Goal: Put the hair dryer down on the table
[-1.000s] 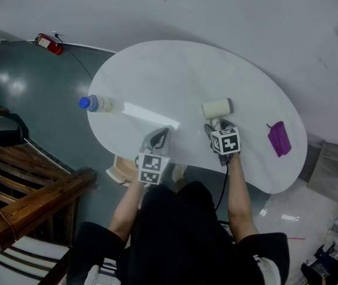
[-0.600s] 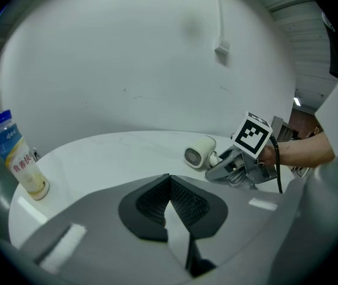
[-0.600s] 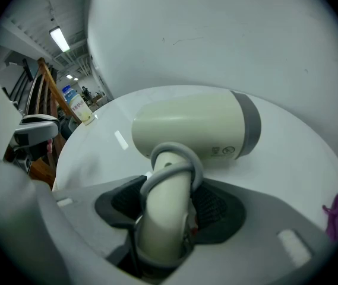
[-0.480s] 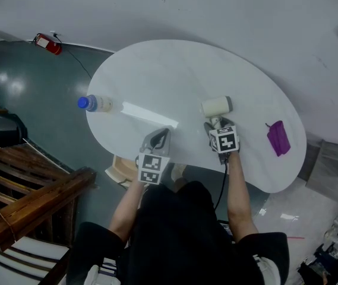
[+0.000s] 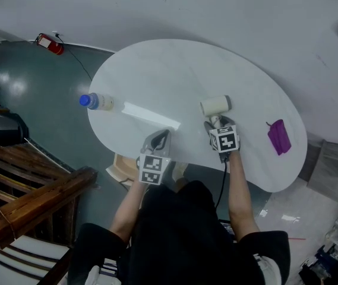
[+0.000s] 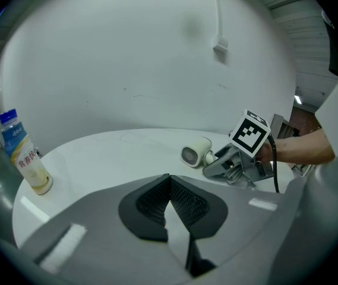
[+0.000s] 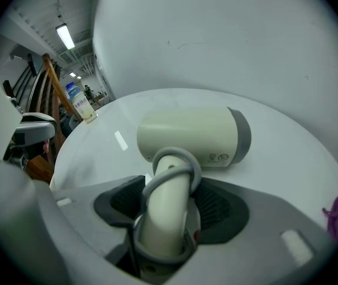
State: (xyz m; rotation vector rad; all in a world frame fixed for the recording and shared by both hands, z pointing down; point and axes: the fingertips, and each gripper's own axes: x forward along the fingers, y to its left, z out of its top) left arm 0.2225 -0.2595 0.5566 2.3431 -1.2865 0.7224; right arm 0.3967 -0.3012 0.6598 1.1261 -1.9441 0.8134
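The cream hair dryer [image 7: 192,136] lies on its side on the white tabletop [image 5: 174,76], toward the near right part of it, its barrel set crosswise and its handle [image 7: 164,218] pointing back at the person. A grey cord [image 7: 177,159] is looped around that handle. The handle runs between the jaws of the right tool [image 5: 215,125], which have just been opening and now stand wide; the left pad shows a gap from the handle, while the right pad sits so close to it that contact there is hard to judge (the cord loop covers part of that side). The dryer's weight appears to rest on the tabletop.

The left tool [image 5: 158,138] hovers over the near edge of the tabletop, well to the left of the dryer, with its jaws closed together and nothing between them.

Further out, a bottle [image 5: 96,103] with a blue cap stands upright at the far left rim of the tabletop, and a purple item [image 5: 279,138] lies near the right rim, apart from the dryer. A red fire extinguisher [image 5: 50,44] lies on the floor beyond the tabletop's left end.
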